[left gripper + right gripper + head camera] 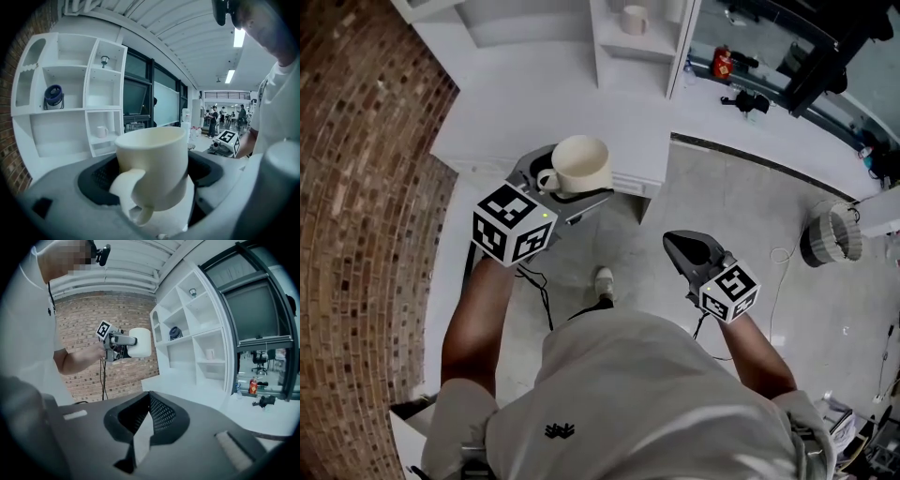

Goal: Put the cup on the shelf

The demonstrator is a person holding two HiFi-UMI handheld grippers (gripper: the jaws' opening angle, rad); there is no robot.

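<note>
White shelf unit point(628, 42) ahead; brick wall point(356, 187) close along left; bare floor point(741, 216) open on right. Left gripper point(572, 195): fingers spread wide, pinching upright cream cup point(581, 164) in air near shelf's low front ledge. Right gripper point(686, 248): fingers pressed together, empty, over floor.

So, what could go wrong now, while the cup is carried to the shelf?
The left claw grips the cup only around its lower part, so it might tip or slip on the way. The shelf compartments look narrow and one already holds a small mug; the cup could knock a divider or that mug.
</note>
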